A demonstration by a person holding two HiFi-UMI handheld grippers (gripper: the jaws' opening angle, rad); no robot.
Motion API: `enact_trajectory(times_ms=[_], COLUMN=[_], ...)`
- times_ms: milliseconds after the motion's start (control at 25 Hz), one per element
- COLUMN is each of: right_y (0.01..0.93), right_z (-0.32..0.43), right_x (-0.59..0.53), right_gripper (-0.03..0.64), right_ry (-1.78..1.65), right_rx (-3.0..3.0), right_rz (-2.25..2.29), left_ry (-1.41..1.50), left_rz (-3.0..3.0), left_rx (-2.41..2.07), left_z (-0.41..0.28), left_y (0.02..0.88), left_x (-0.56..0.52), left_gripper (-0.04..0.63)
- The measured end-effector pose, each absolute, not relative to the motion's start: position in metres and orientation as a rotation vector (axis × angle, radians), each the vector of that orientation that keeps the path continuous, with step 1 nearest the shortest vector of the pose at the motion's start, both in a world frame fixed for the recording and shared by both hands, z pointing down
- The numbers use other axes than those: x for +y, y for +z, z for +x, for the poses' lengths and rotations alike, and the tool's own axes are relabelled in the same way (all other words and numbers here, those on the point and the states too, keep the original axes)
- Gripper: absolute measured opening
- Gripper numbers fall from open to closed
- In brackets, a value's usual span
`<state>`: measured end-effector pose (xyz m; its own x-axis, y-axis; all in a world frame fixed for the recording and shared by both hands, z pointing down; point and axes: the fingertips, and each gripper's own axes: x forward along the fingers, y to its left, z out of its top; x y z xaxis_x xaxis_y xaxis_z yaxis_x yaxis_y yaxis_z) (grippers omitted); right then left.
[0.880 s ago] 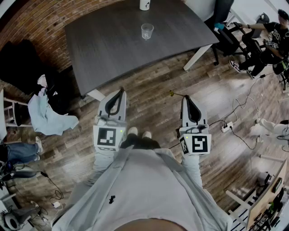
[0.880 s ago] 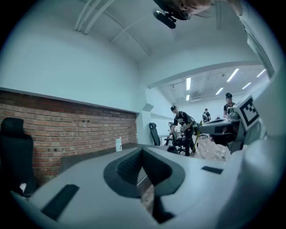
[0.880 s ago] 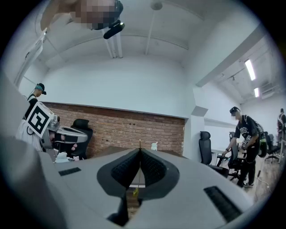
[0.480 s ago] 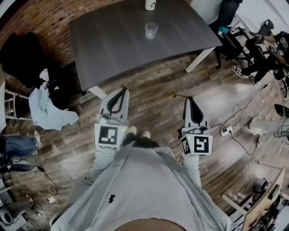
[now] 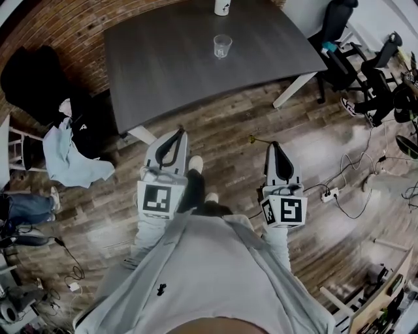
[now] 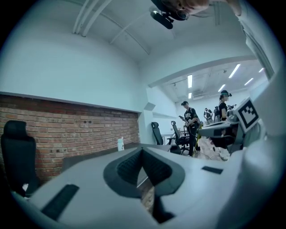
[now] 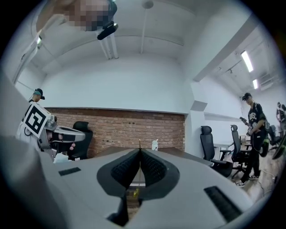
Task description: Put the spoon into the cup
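Observation:
A clear glass cup (image 5: 222, 45) stands on the far part of the dark grey table (image 5: 163, 72), well ahead of both grippers. My right gripper (image 5: 273, 145) (image 7: 140, 150) is shut on a thin spoon (image 5: 252, 138) over the wooden floor. The spoon's stem pokes up past the jaw tips and its yellowish end (image 7: 132, 192) hangs below them. My left gripper (image 5: 176, 132) (image 6: 142, 150) is shut with nothing in it, level with the right one, near the table's front edge. Neither gripper view shows the cup.
A white bottle (image 5: 222, 6) (image 7: 155, 145) stands behind the cup. Office chairs (image 5: 339, 39) sit right of the table. Clothes lie over a seat (image 5: 72, 156) at the left. Cables and a power strip (image 5: 330, 192) lie on the floor at the right. People stand in the background (image 6: 189, 125).
The person has stepped toward the table, one foot now forward between the grippers. Both grippers keep their pose and stay shut, the spoon still in the right one.

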<state>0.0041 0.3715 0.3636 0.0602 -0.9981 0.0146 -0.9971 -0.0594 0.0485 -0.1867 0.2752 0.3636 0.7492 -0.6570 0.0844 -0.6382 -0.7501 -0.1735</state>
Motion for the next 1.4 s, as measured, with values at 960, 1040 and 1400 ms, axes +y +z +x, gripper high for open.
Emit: enact_trajectory(times_ms=[960,1040,1400], right_y=[0.368,0.37,0.382], right_z=[0.082,0.085,0.106], right_x=[0.136,0.129,0.096], right_gripper=[0.02,0.02,0.02], right_ry=[0.017,0.026,0.079], right_rx=[-1.982,-1.964,-1.96], right_rz=[2.332,2.341,2.322], left_ry=[-0.219,-0.232,-0.272], left_rz=[-2.938,-2.959,-2.967], left_rx=[0.843,0.829,0.824], left_z=[-0.077,-0.073,-0.05], left_y=[0.37,0.374,0.389], left_x=[0.029,0.021,-0.01], left_gripper=[0.018,0.018,0.018])
